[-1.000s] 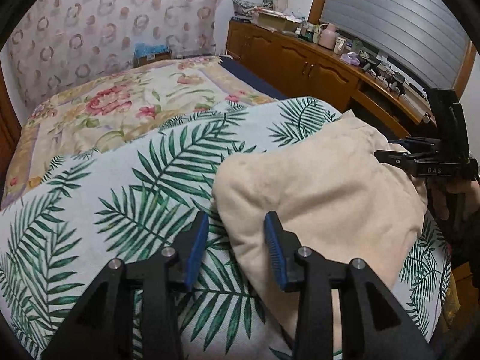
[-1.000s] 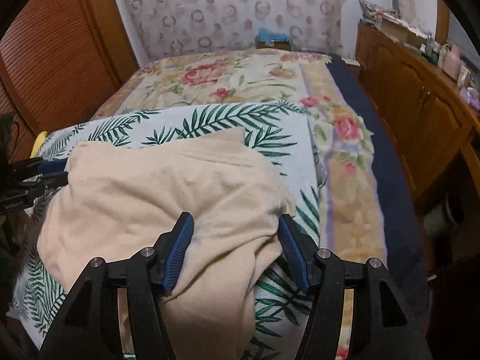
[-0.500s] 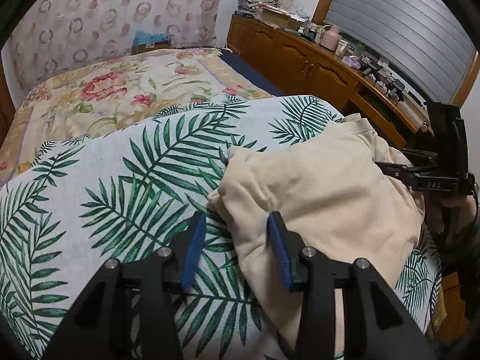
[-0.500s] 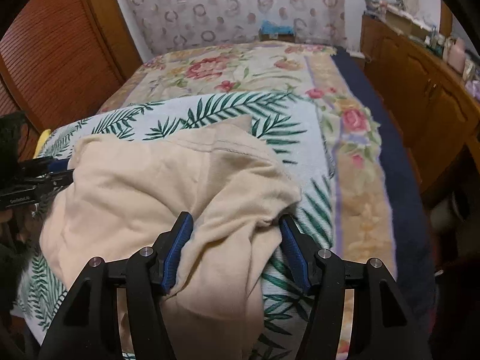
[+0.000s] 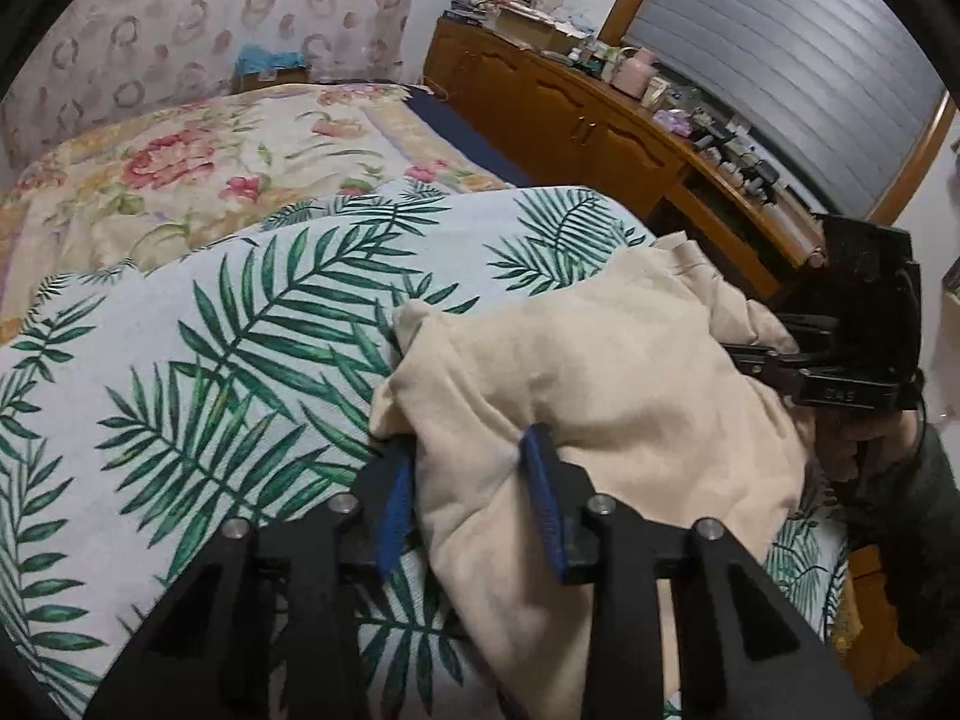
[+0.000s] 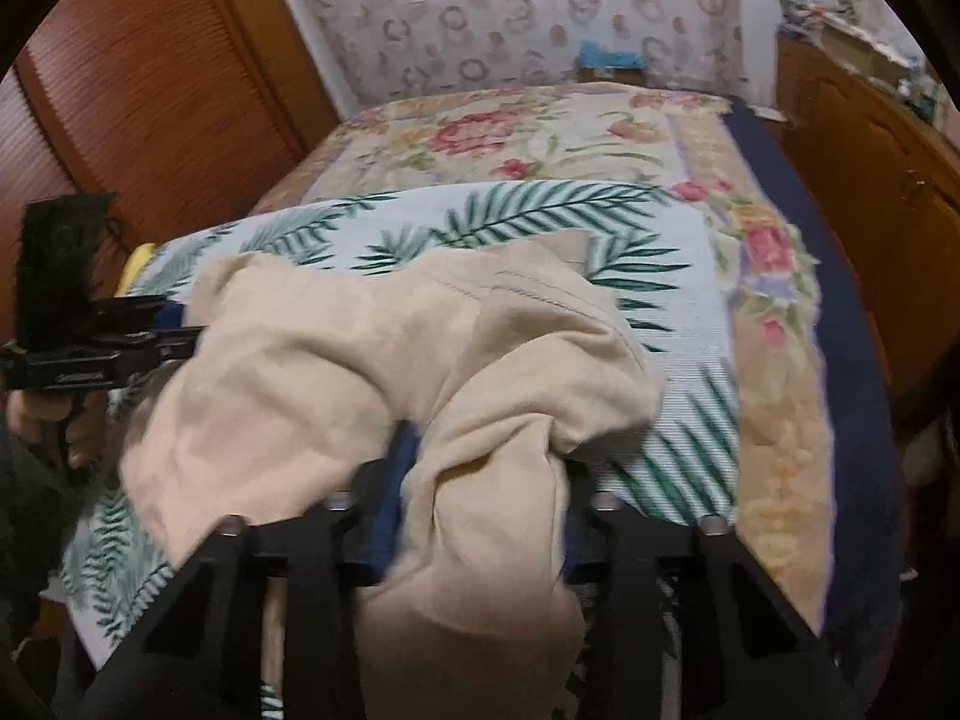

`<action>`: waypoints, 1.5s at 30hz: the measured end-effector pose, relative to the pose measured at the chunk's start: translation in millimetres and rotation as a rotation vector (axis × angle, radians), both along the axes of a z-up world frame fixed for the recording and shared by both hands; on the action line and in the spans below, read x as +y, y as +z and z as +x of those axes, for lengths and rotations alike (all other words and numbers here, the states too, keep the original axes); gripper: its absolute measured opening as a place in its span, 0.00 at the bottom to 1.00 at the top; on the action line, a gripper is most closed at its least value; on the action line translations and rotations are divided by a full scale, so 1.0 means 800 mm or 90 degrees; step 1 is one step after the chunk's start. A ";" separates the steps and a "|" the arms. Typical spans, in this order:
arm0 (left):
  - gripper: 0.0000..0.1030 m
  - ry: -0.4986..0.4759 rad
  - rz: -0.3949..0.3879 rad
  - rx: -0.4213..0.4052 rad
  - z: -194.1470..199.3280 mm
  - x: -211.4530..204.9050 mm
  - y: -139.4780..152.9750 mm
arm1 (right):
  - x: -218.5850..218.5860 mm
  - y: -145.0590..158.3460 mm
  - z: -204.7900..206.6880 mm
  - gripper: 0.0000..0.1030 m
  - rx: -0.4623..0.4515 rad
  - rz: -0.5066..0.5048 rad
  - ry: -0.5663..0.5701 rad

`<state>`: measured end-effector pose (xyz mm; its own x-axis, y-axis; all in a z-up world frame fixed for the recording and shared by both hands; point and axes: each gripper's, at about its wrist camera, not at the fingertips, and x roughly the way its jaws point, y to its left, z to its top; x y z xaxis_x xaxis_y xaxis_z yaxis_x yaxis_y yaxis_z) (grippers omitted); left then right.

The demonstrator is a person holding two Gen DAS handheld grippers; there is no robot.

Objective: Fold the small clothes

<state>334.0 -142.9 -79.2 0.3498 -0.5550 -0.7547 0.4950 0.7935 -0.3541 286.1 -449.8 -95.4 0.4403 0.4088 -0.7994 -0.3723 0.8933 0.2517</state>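
Nearest in the left wrist view, the left gripper [image 5: 468,489] has its blue-padded fingers [image 5: 543,504] closing on a bunched fold of the beige garment [image 5: 600,372]; the cloth fills the narrow gap between them and the pads press into it. At 6 o'clock the garment's edge hangs down between the black finger arms.

In the right wrist view, the right gripper [image 6: 480,480] is likewise closing, its fingers [image 6: 402,462] narrowed around a thick roll of the same beige garment [image 6: 372,348], which drapes over and hides most of the pads. This view is somewhat blurred.

The garment lies crumpled on the palm-leaf sheet [image 5: 210,360], at the near end of the bed [image 6: 540,132]. From the left camera it spreads from the centre toward 3 o'clock, where the other gripper's black body [image 5: 852,348] meets its far edge, with a person's hand [image 5: 864,438] gripping the handle below. From the right camera the left gripper [image 6: 90,342] shows at 9 o'clock, touching the cloth's left edge.

Beyond the leaf sheet, toward 12 o'clock, lies a floral bedcover [image 5: 180,168], then a wall hanging with a ring pattern [image 5: 210,18]. A wooden sideboard [image 5: 570,114] cluttered with small items runs along at 2 o'clock, below a grey shutter [image 5: 780,78]. In the right view a reddish wooden panel [image 6: 150,90] stands at 10 o'clock.
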 end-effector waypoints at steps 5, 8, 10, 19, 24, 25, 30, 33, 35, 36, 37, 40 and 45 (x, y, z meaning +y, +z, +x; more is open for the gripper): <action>0.10 -0.010 -0.061 0.004 -0.006 0.012 0.011 | 0.006 0.023 -0.015 0.18 -0.052 0.011 0.010; 0.10 -0.003 -0.084 -0.036 -0.026 0.024 0.039 | 0.018 0.055 -0.027 0.18 -0.102 0.015 0.022; 0.10 0.001 -0.082 -0.070 -0.042 0.033 0.059 | 0.030 0.075 -0.032 0.17 -0.130 0.014 0.039; 0.10 0.135 -0.077 -0.204 -0.103 0.162 0.132 | 0.147 0.150 -0.009 0.17 -0.220 0.001 0.157; 0.10 0.235 -0.040 -0.231 -0.126 0.261 0.132 | 0.271 0.161 0.032 0.17 -0.242 -0.018 0.265; 0.10 0.259 -0.025 -0.238 -0.132 0.281 0.129 | 0.298 0.160 0.039 0.17 -0.243 -0.024 0.285; 0.10 0.361 0.033 -0.239 -0.154 0.360 0.094 | 0.433 0.140 0.067 0.17 -0.245 -0.096 0.388; 0.10 0.406 0.048 -0.221 -0.164 0.394 0.066 | 0.494 0.124 0.078 0.17 -0.245 -0.116 0.430; 0.10 0.431 0.061 -0.217 -0.174 0.410 0.052 | 0.541 0.113 0.088 0.17 -0.243 -0.123 0.456; 0.10 0.449 0.077 -0.215 -0.181 0.418 0.046 | 0.560 0.110 0.090 0.17 -0.246 -0.125 0.467; 0.10 0.459 0.088 -0.212 -0.182 0.418 0.041 | 0.573 0.106 0.092 0.17 -0.245 -0.125 0.477; 0.10 0.486 0.097 -0.207 -0.191 0.430 0.033 | 0.621 0.097 0.094 0.17 -0.248 -0.123 0.517; 0.10 0.514 0.101 -0.186 -0.213 0.433 0.012 | 0.674 0.083 0.105 0.18 -0.239 -0.108 0.526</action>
<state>163.7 203.7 -69.5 0.7819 0.0502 -0.6213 -0.1861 0.9701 -0.1558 369.7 89.4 -29.3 0.3032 0.5991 -0.7410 -0.9388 0.3212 -0.1244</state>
